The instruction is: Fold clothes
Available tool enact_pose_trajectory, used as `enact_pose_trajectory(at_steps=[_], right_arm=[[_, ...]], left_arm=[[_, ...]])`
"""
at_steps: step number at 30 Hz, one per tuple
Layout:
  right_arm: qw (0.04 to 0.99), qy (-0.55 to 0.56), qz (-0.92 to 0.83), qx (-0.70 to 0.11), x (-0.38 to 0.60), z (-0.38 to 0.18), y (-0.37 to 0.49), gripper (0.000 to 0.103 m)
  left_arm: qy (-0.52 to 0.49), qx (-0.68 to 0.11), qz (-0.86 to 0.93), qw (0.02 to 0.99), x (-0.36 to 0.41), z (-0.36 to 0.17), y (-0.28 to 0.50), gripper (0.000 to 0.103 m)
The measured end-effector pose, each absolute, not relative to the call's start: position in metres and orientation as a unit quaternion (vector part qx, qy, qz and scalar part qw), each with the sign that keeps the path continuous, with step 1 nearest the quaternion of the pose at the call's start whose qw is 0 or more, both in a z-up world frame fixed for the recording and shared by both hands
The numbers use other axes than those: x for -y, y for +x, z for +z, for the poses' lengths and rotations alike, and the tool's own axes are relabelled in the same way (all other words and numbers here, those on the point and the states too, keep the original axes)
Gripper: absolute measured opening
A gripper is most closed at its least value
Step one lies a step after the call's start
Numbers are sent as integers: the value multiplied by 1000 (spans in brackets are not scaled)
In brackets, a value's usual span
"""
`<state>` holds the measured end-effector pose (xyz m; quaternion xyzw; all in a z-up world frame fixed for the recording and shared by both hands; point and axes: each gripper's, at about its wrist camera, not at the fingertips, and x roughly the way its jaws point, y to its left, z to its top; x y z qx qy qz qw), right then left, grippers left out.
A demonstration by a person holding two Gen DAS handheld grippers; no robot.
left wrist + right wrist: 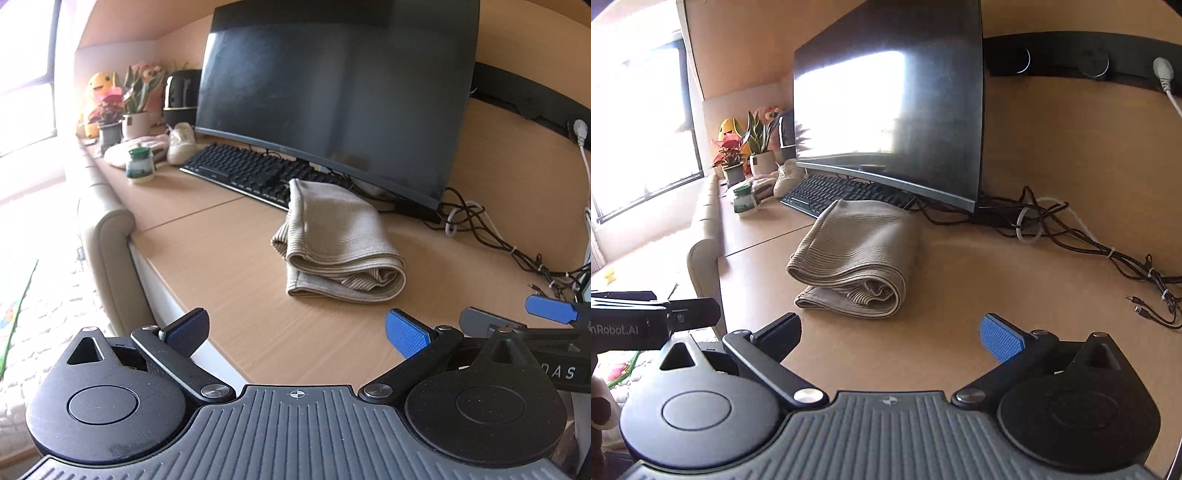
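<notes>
Both sets of blue-padded fingers are spread wide and gripping nothing. On the left gripper (295,332), one pad (406,338) shows its ribbed blue face, and bare wooden desk (229,258) fills the gap between the tips. Same story on the right gripper (890,332): fingers (1001,338) parted, desk (997,266) showing between them, nothing touched.

Just ahead of both pairs of tips lies the folded beige knit garment (332,240), doubled over into a thick bundle with its rolled fold facing the cameras; from the right wrist it sits ahead and slightly left of the gap (860,254). It rests flat on the desk, clear of every finger.

Beyond the garment, its far edge reaches the black keyboard (243,171), and behind that stands the dark curved monitor (332,92). Off to the right of the fingers runs a tangle of black and white cables (1071,236). Far left, past the keyboard: a small green-lidded jar (139,166), potted plants (136,107) and a yellow plush toy (98,88) by the bright window.
</notes>
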<state>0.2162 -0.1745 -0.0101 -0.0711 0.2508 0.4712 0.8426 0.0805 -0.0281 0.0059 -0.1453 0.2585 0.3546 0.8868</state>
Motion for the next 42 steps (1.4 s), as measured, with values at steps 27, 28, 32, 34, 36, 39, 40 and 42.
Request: enact_pose_trajectory(at_steps=[27,28,32,34,36,39,40,42], right_arm=[[846,-62,464,-255,175,-10,220,103],[845,-62,465,-255,175,-10,220,103],[844,-62,467,-256,175,-10,220,103],[844,-62,468,-257,174,-10,219,103],[843,-62,468,-257,174,-10,219,103],[843,-62,469,-258,174,-10,219,103],[843,-62,469,-258,173,-11,219,103],[842,-63,469,-258,173,-11,219,103]], left_arm=[[-141,-271,342,889,31,3,85,103],[-141,-271,342,889,30,3,84,103],[-141,-271,342,888,29,3,84,103],[-141,-271,342,889,29,3,83,103],[-141,-271,343,888,29,3,83,103],[-142,-272,343,888,29,3,82,103],[-142,-272,344,888,29,3,82,103],[-142,-272,345,887,29,2,82,103]])
